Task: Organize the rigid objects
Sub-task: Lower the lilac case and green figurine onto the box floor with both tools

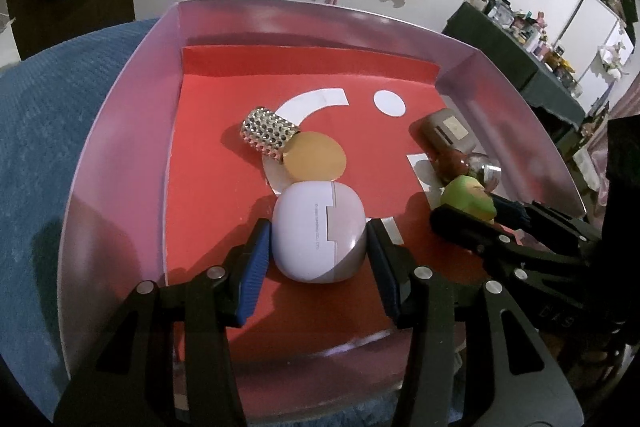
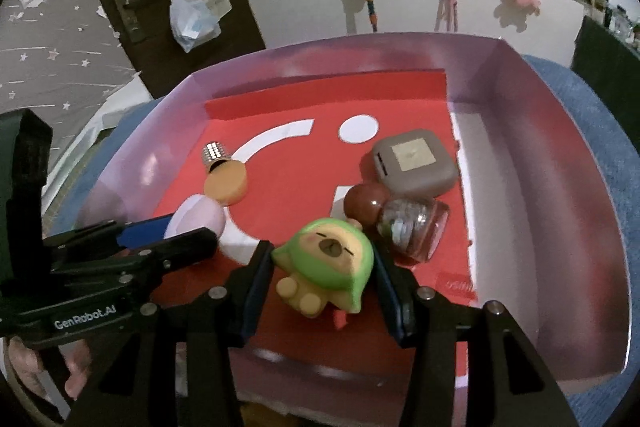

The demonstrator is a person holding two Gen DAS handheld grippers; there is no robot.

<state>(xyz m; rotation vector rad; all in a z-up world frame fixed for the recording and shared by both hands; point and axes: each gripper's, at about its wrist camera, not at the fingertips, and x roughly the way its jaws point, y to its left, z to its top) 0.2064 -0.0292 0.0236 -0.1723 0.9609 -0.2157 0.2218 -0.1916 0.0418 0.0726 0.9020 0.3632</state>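
Inside the pink box (image 1: 120, 131) with the red floor, the left gripper (image 1: 318, 259) tips down and squeezes a pale purple case (image 1: 318, 233) near the middle. Just to the right, the right gripper (image 2: 322, 279) tips down too and pinches a green toy animal (image 2: 326, 269). Behind the toy sit a brown ball (image 2: 362, 205), a clear jar (image 2: 412, 227) and a grey case (image 2: 414, 163).

I see a box (image 1: 120, 131) with pale pink walls and a red floor printed with white shapes. Beside the lilac-and-white case (image 1: 320, 235) lies an orange disc (image 1: 316, 155), and beyond that a studded silver cylinder (image 1: 268, 133). My green-hooded tan figurine (image 2: 328, 263) sits near a grey-brown case (image 2: 414, 163).
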